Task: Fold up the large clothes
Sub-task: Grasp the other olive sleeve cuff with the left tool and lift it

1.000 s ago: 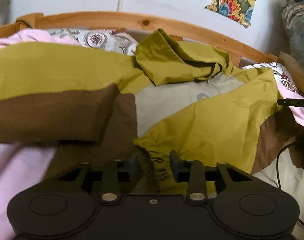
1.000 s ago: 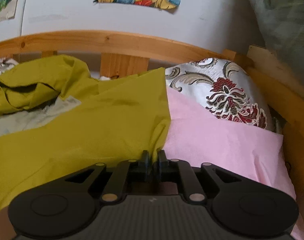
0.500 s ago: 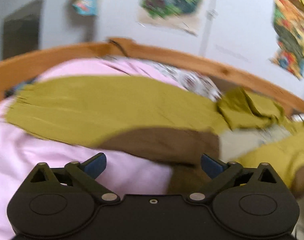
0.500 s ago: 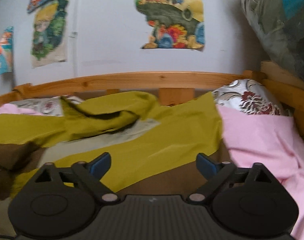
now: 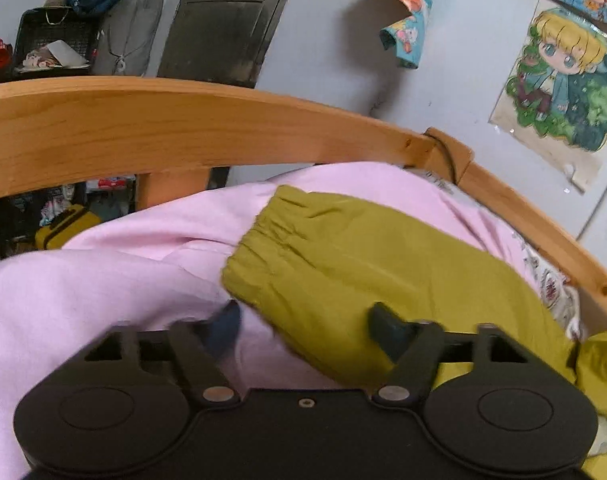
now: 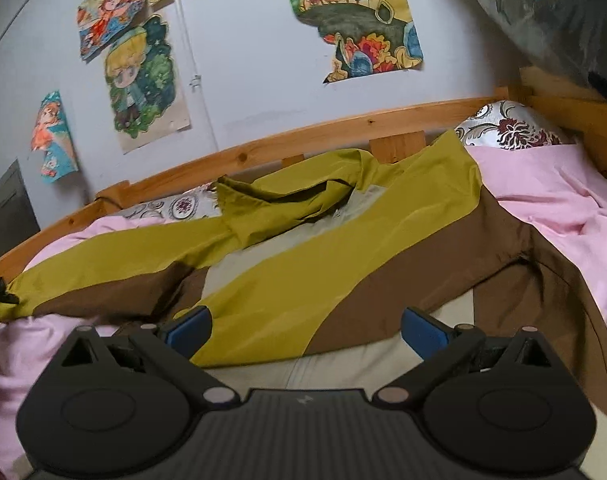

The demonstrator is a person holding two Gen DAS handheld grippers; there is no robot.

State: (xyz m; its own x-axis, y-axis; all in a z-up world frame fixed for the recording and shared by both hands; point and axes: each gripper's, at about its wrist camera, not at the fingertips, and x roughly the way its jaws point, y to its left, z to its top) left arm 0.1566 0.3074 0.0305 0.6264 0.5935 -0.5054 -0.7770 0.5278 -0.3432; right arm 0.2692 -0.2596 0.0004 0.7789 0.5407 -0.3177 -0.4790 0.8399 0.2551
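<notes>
1. Right gripper (image 6: 305,330): let go of the jacket (image 6: 303,264), jaws now wide, empty; first sleeve folded across, centre frame.
2. Left gripper (image 5: 305,326): jaws closing around the other sleeve cuff (image 5: 263,256), centre frame, not yet pinched.

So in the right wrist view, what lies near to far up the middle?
Right tool → olive and brown jacket → its crumpled hood → wooden bed rail → white wall.
</notes>
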